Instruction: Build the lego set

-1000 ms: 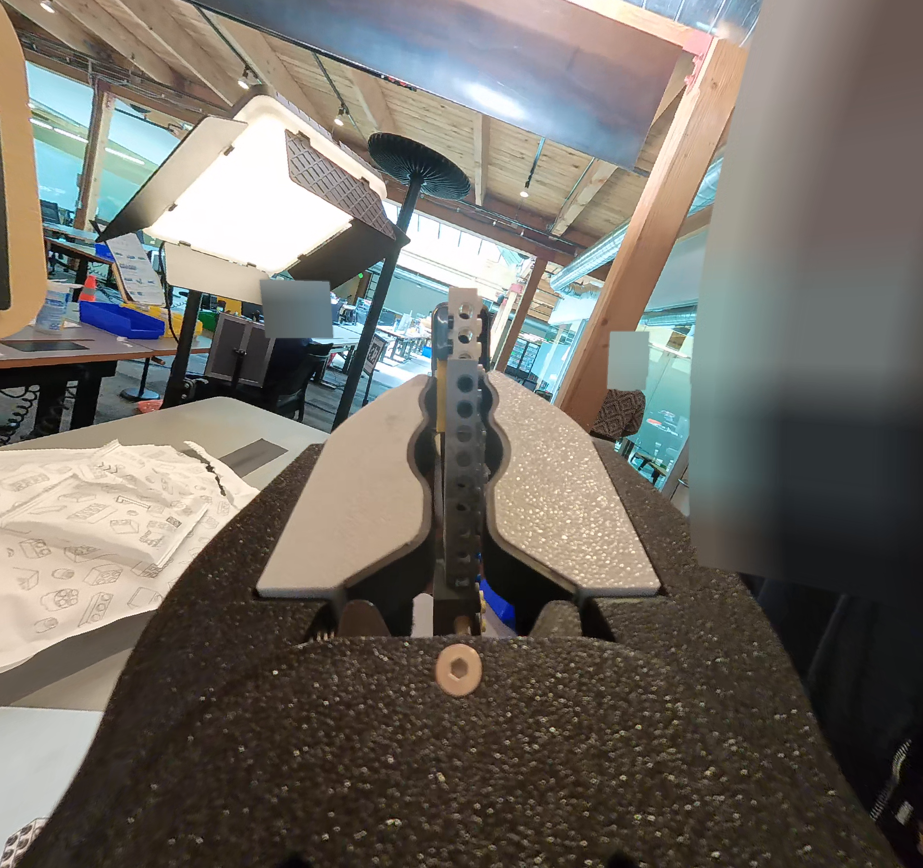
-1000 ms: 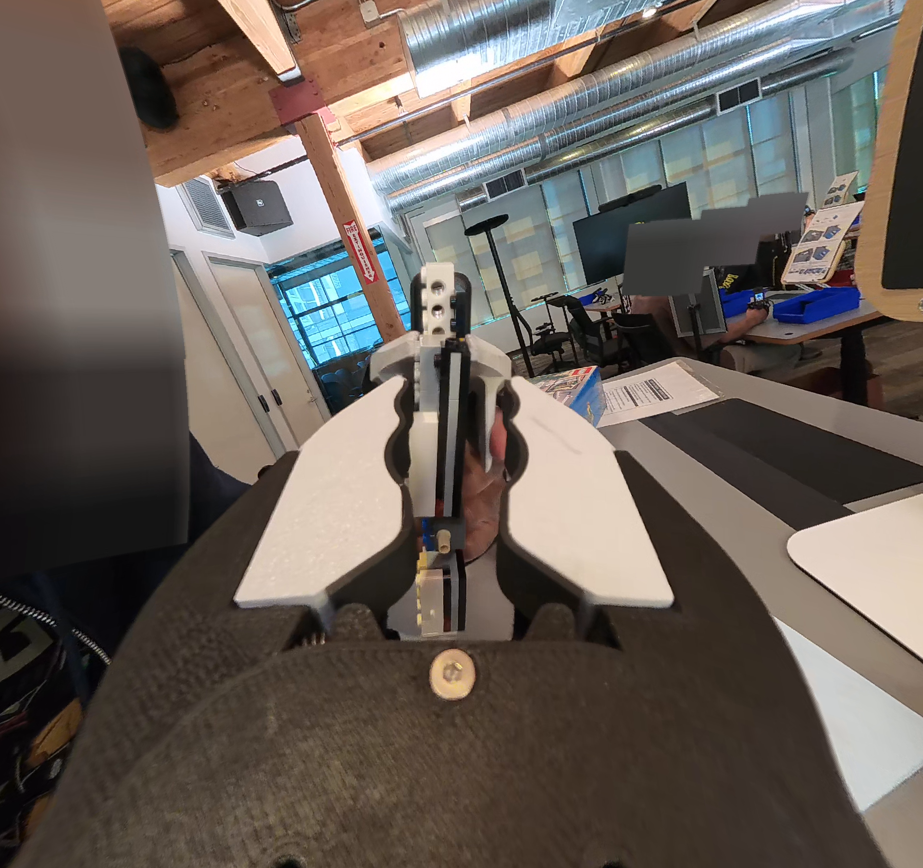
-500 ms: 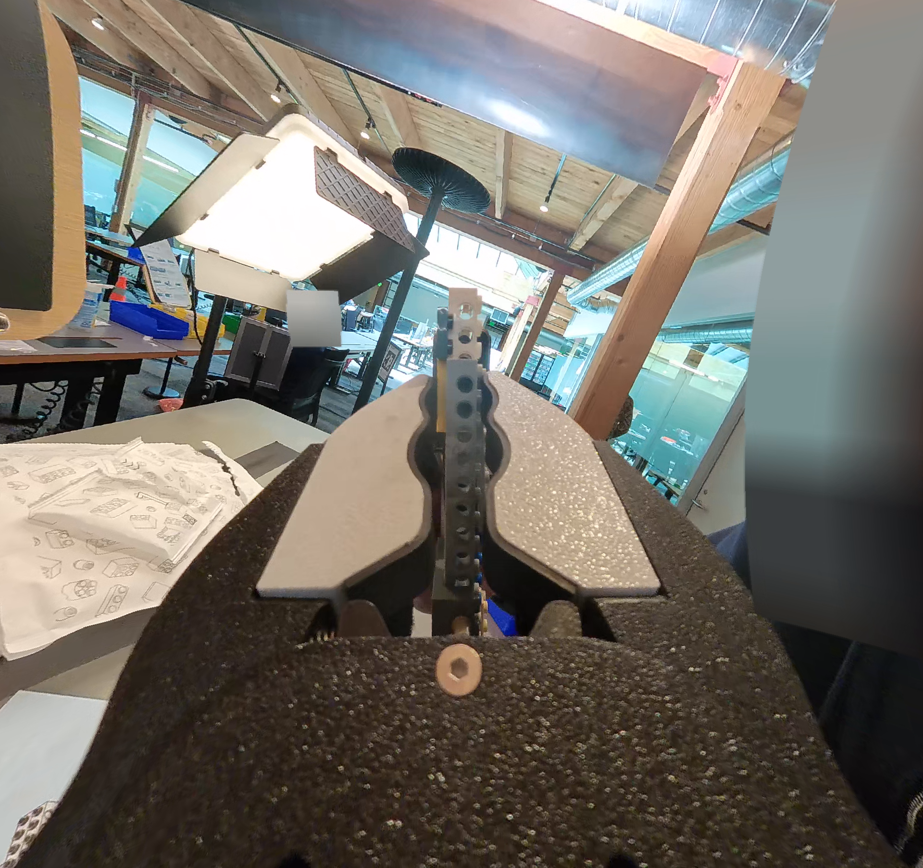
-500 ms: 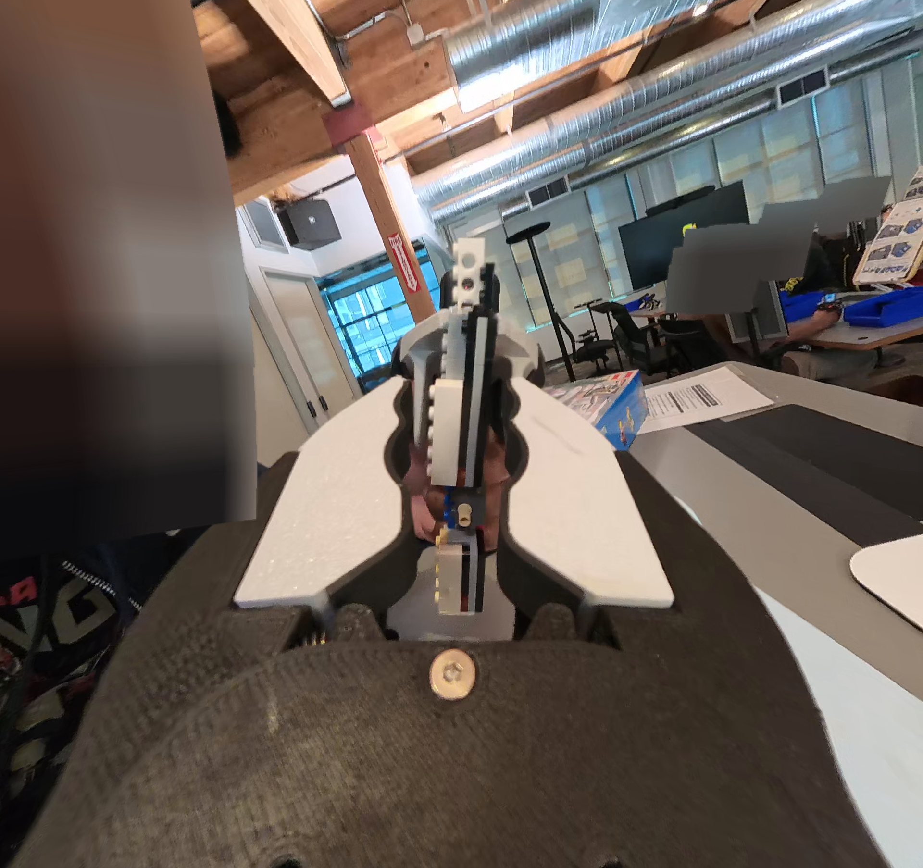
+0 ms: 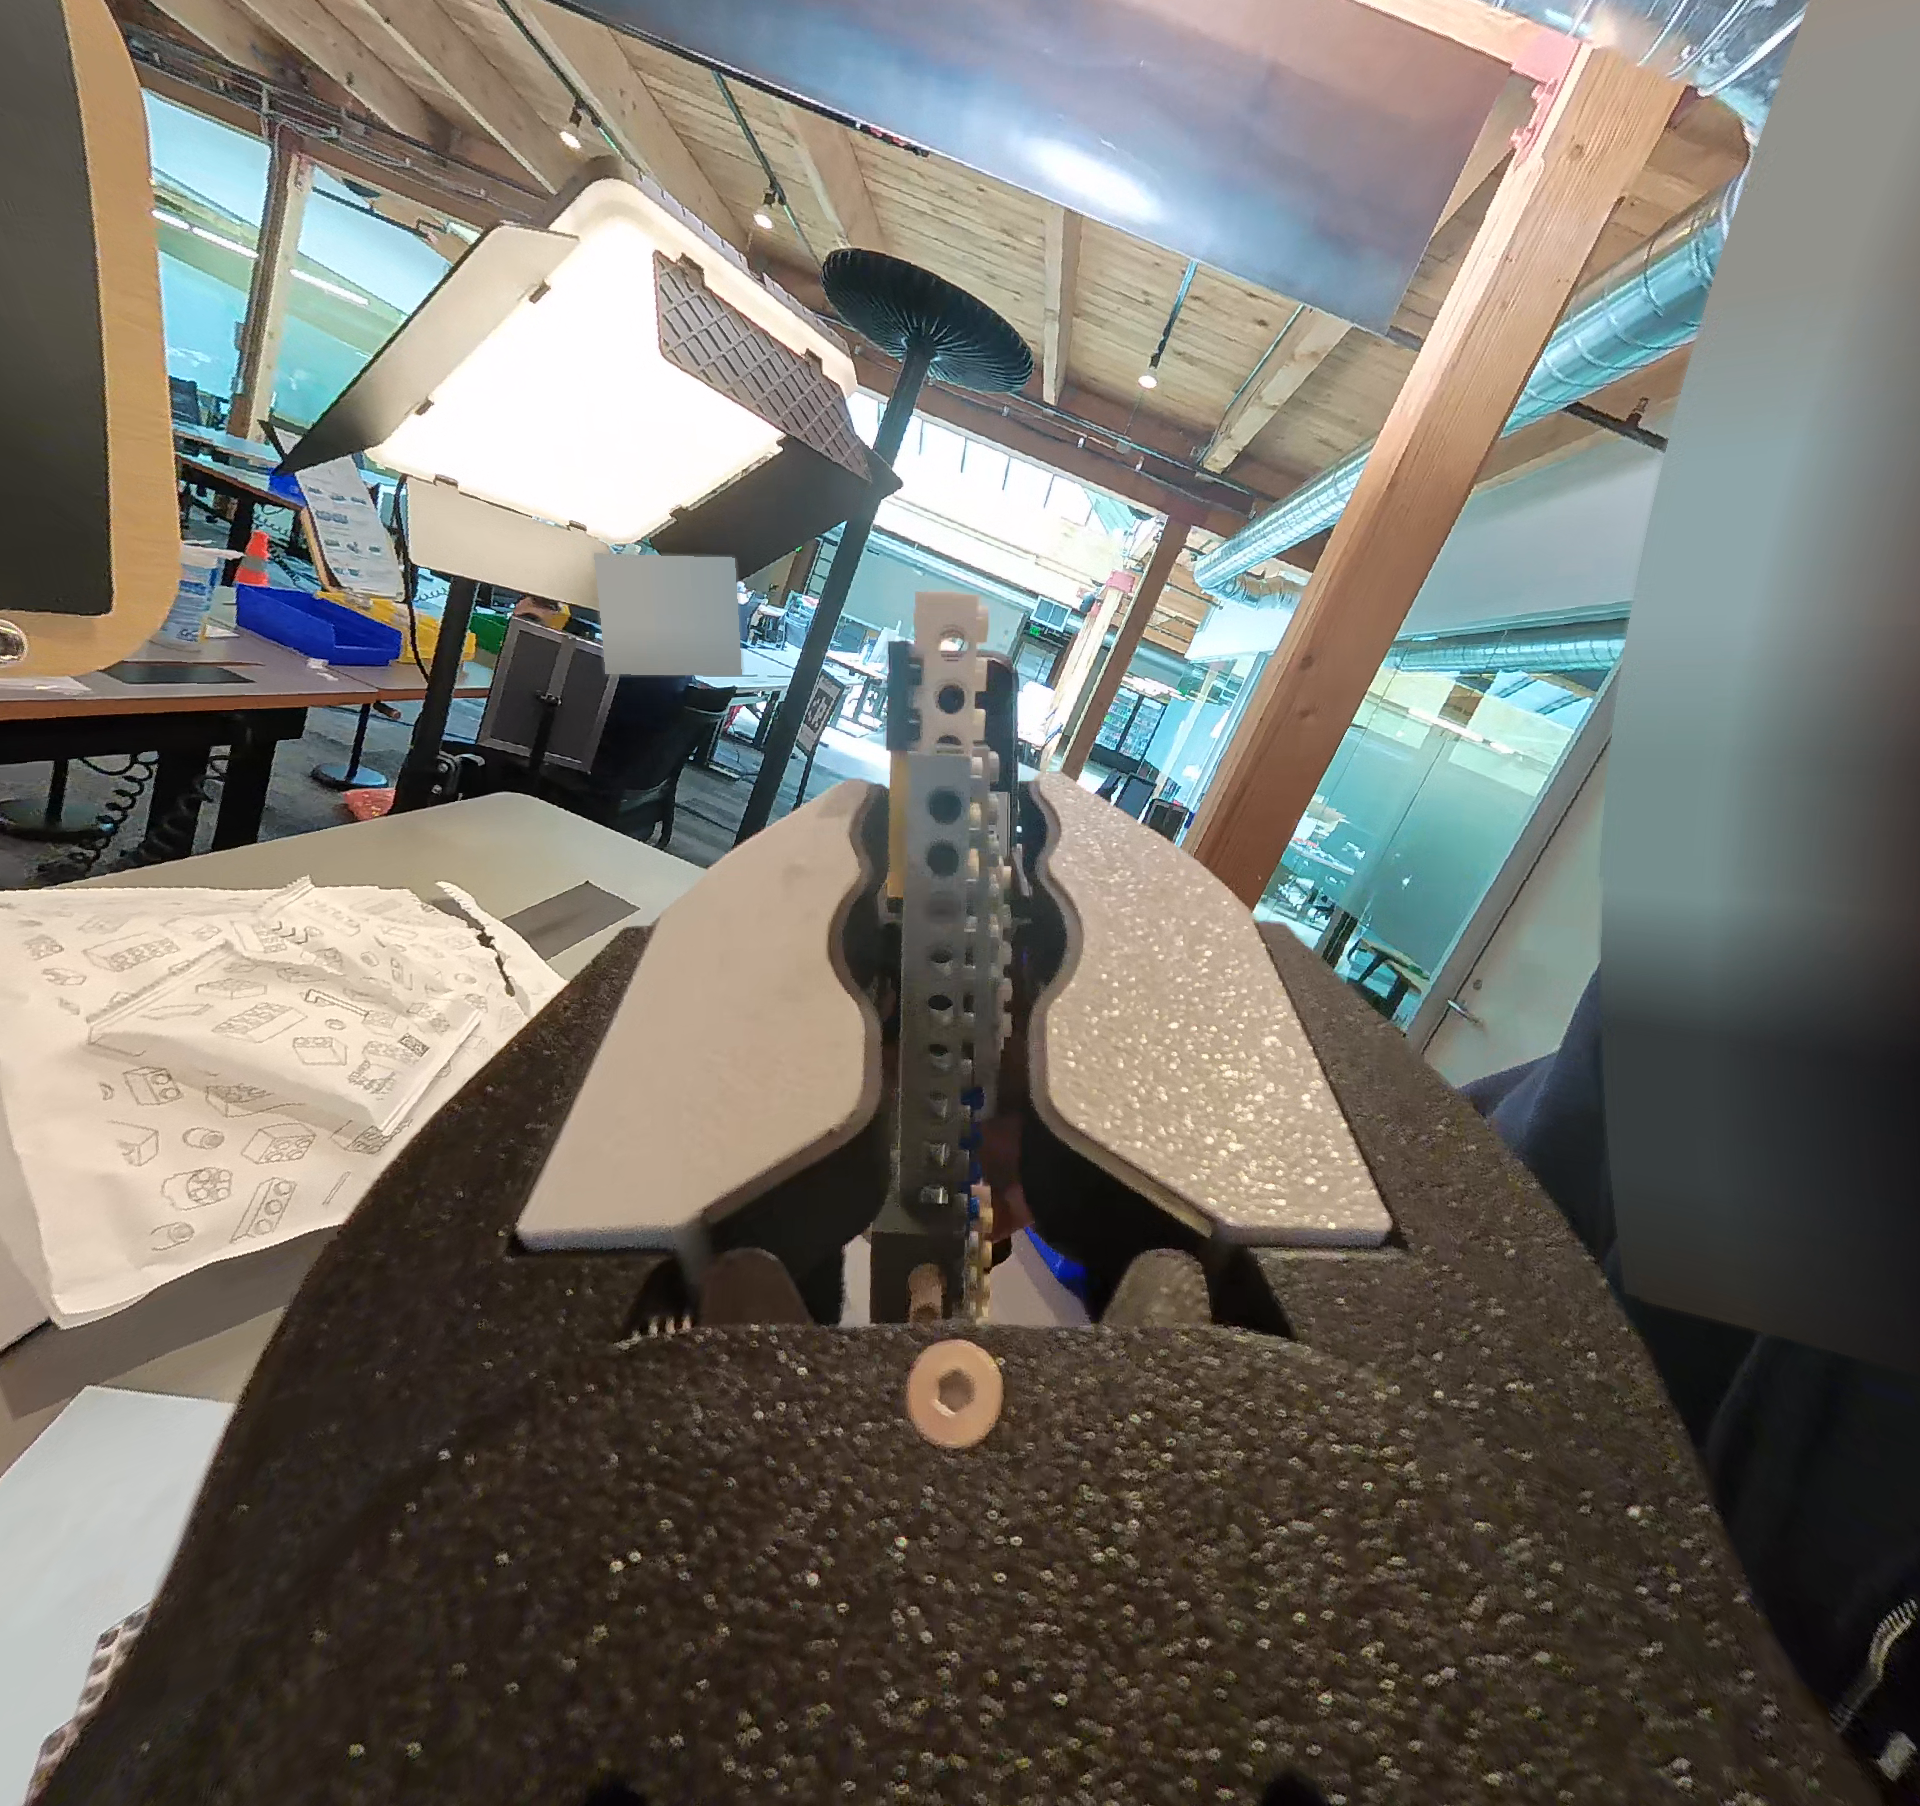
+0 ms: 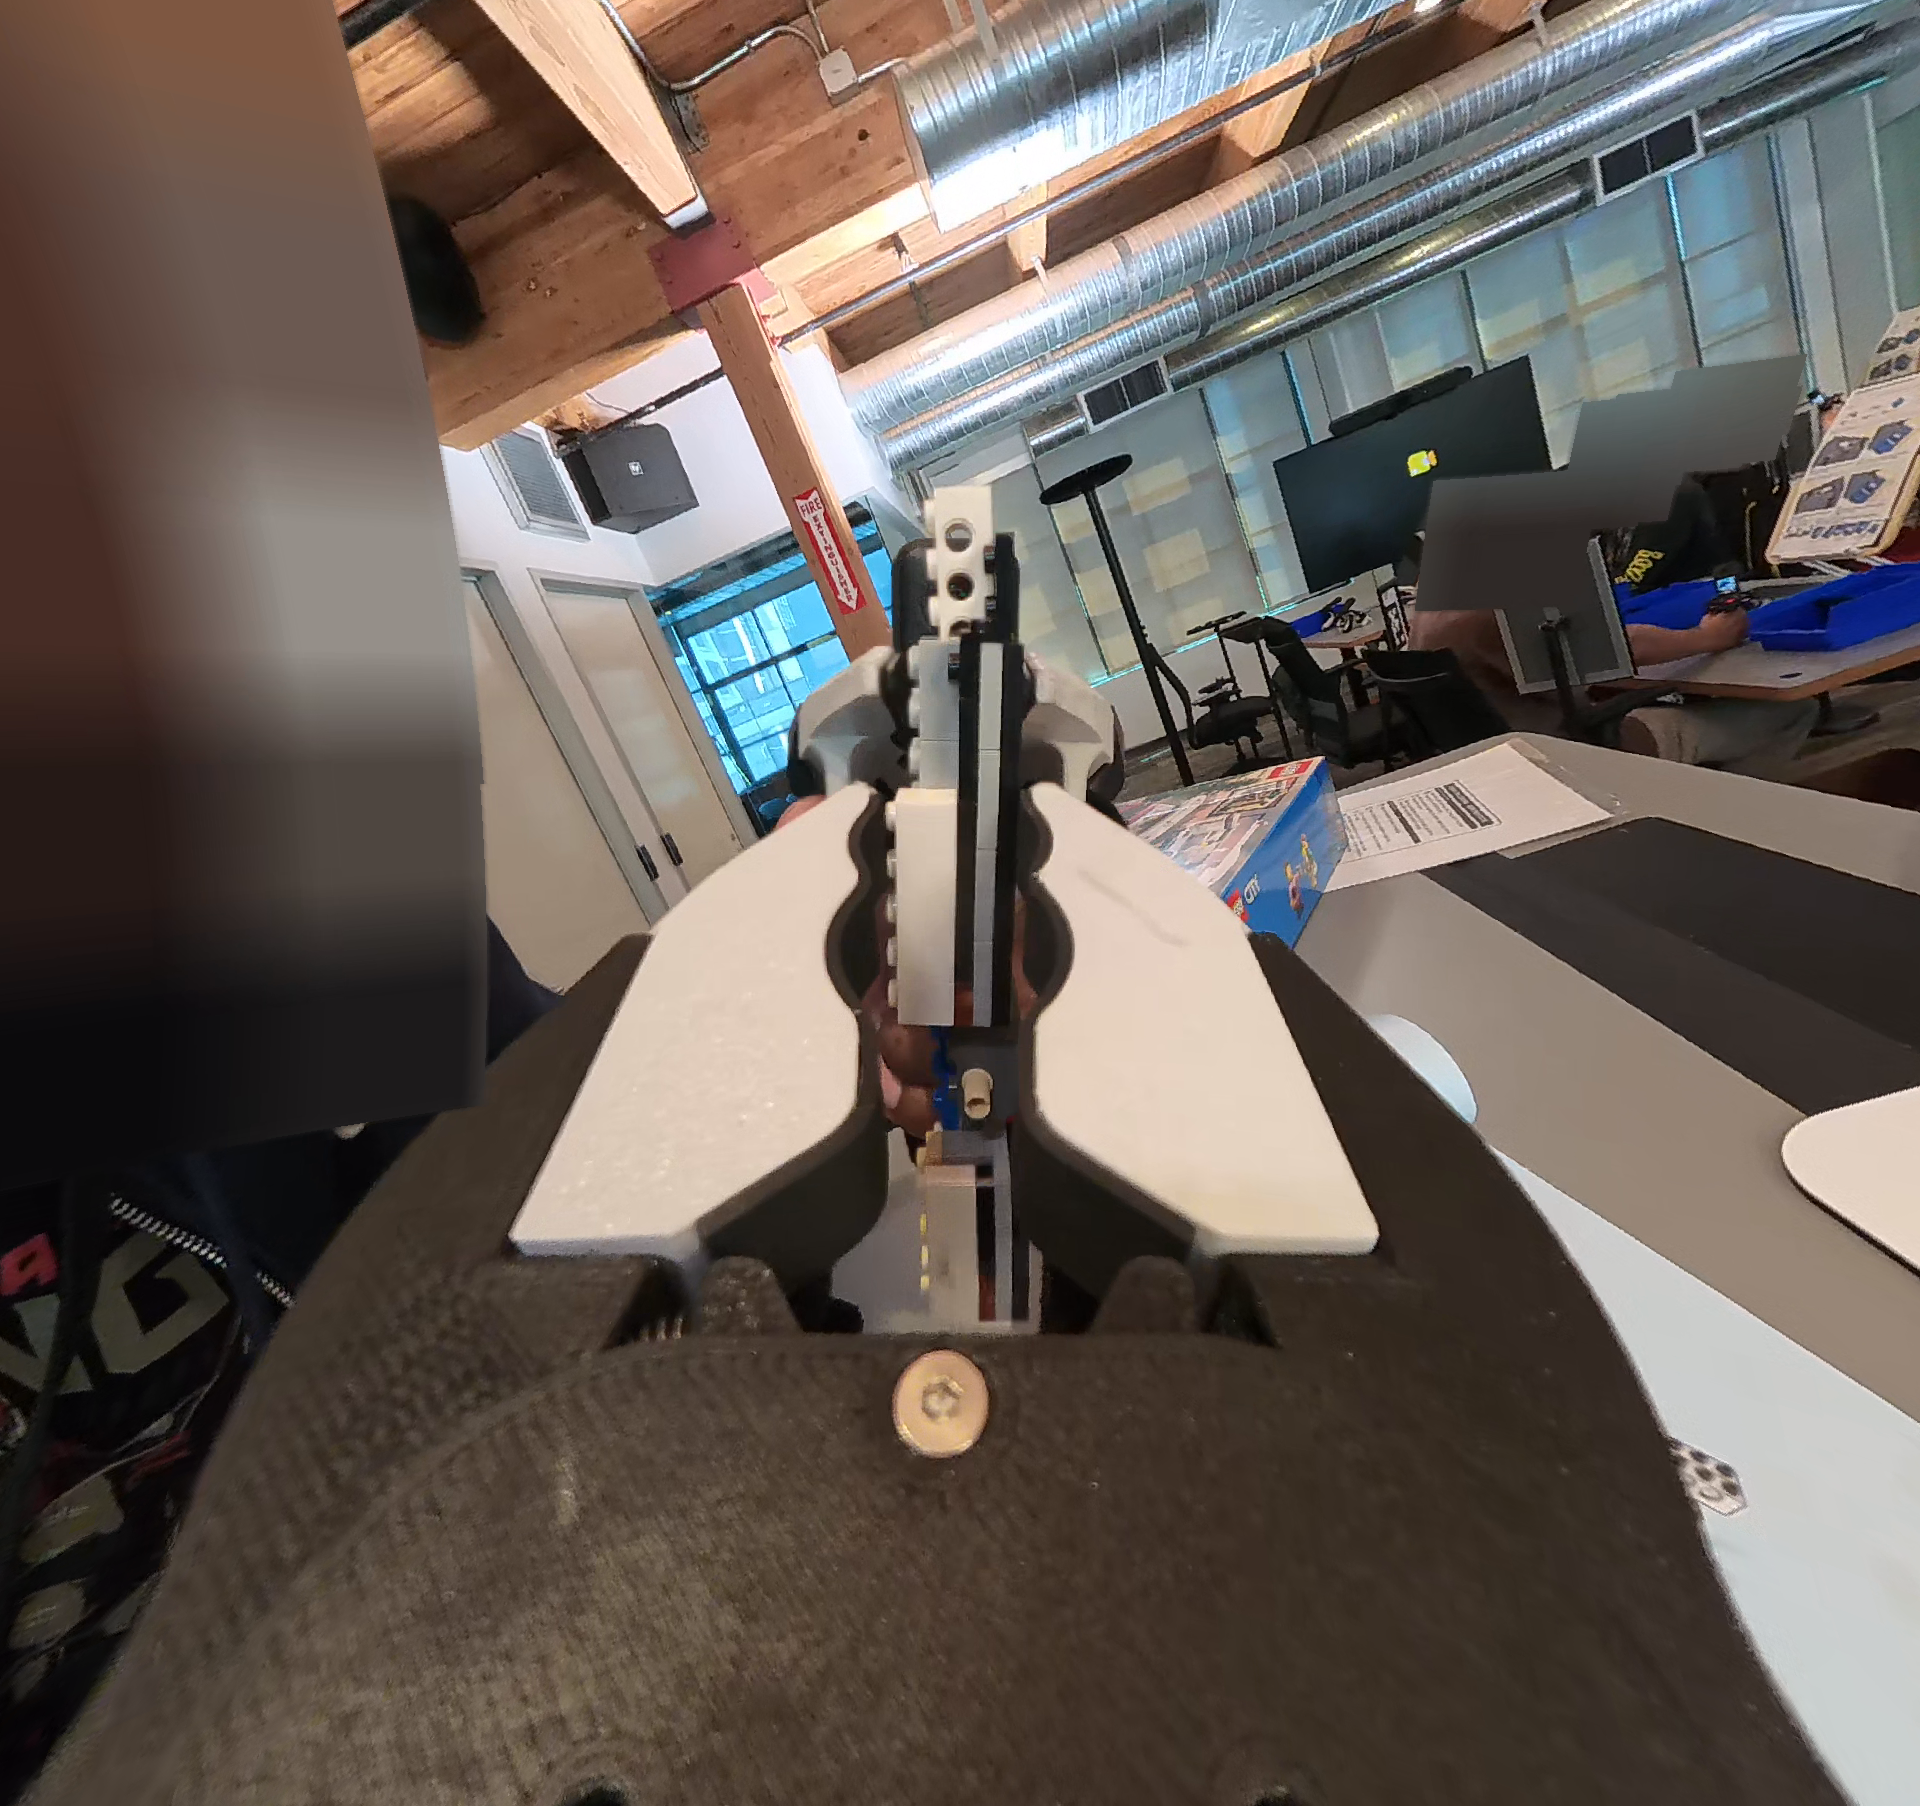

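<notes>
A long, flat assembly of grey, white and black toy bricks with a row of round holes (image 5: 943,935) is seen edge-on at frame centre in the left wrist view, standing between the fingers of the left gripper (image 5: 951,821). Both pads appear pressed on its sides. In the right wrist view the same brick assembly (image 6: 956,863) occupies frame centre, clamped by the right gripper (image 6: 948,821); the left gripper's pale fingers (image 6: 831,717) are seen just beyond, also closed on it. The assembly is held in the air, above the grey table (image 6: 1714,821).

Risk, as judged: with two grips on one thin stack, any twist or pull between the hands could split the layers or snap off the white end piece; a slackened pad could let it drop.

Writing: a blue cardboard toy box (image 6: 1247,852) at centre right carries printed branding, and a white printed sheet (image 6: 1455,811) lies beside it; a red sign is fixed on the wooden post (image 6: 779,468). White paper bags printed with brick outlines (image 5: 239,1029) lie at left. None is transcribed.
</notes>
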The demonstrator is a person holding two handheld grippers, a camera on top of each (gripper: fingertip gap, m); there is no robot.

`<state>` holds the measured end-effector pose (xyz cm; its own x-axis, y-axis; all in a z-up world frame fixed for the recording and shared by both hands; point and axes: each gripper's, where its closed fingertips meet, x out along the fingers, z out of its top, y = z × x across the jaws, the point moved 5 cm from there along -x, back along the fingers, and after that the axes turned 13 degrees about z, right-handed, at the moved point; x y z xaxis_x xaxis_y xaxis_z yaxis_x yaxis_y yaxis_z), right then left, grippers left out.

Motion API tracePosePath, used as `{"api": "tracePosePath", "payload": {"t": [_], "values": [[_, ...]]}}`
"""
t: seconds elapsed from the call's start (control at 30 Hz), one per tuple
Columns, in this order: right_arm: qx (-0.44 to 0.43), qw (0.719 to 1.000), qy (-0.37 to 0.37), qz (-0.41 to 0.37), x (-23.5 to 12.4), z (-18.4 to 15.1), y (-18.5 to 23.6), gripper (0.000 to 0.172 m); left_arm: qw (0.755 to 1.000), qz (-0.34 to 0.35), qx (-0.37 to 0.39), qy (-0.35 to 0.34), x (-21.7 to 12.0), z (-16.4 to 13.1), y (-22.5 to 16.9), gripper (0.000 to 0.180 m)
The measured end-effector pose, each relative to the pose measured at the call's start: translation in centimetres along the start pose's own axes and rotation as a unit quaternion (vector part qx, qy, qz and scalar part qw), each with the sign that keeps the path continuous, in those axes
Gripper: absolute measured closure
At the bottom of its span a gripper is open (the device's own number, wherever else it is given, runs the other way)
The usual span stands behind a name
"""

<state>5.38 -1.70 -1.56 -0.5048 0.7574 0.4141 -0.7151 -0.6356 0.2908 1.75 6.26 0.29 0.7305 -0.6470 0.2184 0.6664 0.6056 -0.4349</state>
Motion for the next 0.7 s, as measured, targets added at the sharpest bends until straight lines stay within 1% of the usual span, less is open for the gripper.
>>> {"api": "tracePosePath", "payload": {"t": [0.1,0.2,0.37,0.53,0.7], "values": [[0.006,1.0,-0.008,-0.003,-0.2,0.2,-0.1,0.149,1.0,0.003,0.008,0.012,0.1,-0.2,0.0,0.151],[0.003,1.0,-0.006,-0.009,-0.3,0.2,-0.1,0.149,0.999,0.007,0.02,0.026,0.0,-0.4,0.1,0.149],[0.003,1.0,-0.003,-0.017,-0.4,0.3,-0.2,0.149,0.995,0.023,0.067,0.067,0.0,-1.2,0.3,0.147],[0.005,1.0,-0.005,-0.025,-0.5,0.2,-0.5,0.149,0.993,0.025,0.069,0.088,-0.2,-1.5,0.6,0.144],[0.01,1.0,-0.018,-0.024,-0.5,0.3,-0.6,0.15,0.991,0.018,0.073,0.11,0.2,-2.5,0.6,0.143]]}}
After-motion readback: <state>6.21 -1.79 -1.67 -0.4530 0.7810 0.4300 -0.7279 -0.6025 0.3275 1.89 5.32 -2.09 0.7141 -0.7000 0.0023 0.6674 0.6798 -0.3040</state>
